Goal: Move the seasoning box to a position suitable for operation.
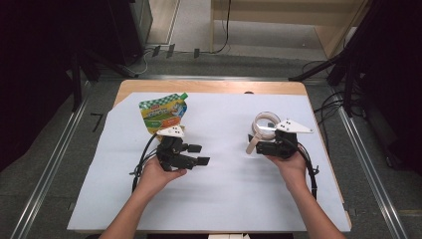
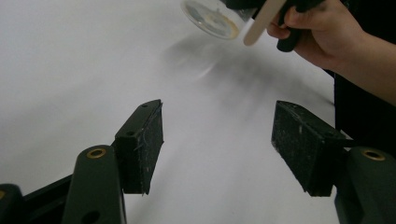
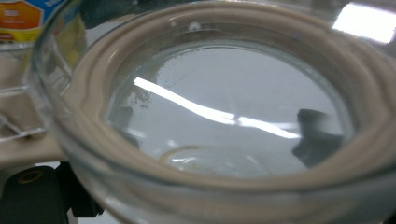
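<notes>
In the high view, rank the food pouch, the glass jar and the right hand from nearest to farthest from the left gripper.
Measured from the left gripper:
1. Food pouch, just beyond it, up and slightly left on the white sheet.
2. Glass jar, across the sheet to the right, at the right gripper.
3. Right hand, behind the jar, farthest right.

- Left gripper [image 1: 199, 154] sits low over the white sheet [image 1: 219, 199], jaws standing apart, nothing between them, pointing toward the middle of the table.
- Right gripper [image 1: 256, 144] is in the person's right hand [image 1: 291, 167], with a clear glass jar [image 1: 264, 124] at its front end; a pale beige handle sticks out beside it.
- Colourful spouted pouch [image 1: 163, 112] lies flat just beyond the left gripper, green cap to its upper right.
- The two grippers are well apart.
</notes>
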A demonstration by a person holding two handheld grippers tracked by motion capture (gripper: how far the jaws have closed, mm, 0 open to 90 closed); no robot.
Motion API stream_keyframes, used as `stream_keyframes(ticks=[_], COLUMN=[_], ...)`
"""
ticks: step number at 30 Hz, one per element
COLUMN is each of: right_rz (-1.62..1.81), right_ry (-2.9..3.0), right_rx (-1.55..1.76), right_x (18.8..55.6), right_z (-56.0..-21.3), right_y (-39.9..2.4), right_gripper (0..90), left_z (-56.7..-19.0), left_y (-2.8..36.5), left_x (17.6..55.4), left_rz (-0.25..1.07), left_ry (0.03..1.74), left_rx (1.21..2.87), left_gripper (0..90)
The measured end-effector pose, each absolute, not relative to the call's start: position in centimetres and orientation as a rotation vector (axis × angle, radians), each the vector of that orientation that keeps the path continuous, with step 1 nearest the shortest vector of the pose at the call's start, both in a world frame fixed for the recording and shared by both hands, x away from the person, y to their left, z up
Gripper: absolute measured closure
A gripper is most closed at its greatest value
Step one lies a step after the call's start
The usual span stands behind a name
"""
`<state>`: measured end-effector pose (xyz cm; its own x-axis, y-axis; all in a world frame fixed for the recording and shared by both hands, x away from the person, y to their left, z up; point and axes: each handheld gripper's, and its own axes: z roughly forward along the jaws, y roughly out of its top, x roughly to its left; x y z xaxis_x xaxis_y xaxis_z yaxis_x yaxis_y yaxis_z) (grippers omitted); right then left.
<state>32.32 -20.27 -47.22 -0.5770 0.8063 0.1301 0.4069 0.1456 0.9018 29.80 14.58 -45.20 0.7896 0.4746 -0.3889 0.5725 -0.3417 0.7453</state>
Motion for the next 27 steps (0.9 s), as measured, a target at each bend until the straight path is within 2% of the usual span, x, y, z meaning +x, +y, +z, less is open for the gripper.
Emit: stream_keyframes(ticks=[12, 27], right_rz=[1.443, 1.479], right_ry=[2.161, 2.312], right_rx=[1.045, 0.918], right_x=[29.0, 27.9], right_z=[-48.3, -49.8], right_y=[-17.8, -12.5], right_gripper=[12.0, 12.0], left_z=[-45.4, -45.3], left_y=[14.8, 15.9], left_x=[29.9, 29.4], left_rz=[-0.082, -0.030], left_ry=[0.785, 0.817], left_rx=[2.052, 2.080], left_gripper=[33.6, 35.4])
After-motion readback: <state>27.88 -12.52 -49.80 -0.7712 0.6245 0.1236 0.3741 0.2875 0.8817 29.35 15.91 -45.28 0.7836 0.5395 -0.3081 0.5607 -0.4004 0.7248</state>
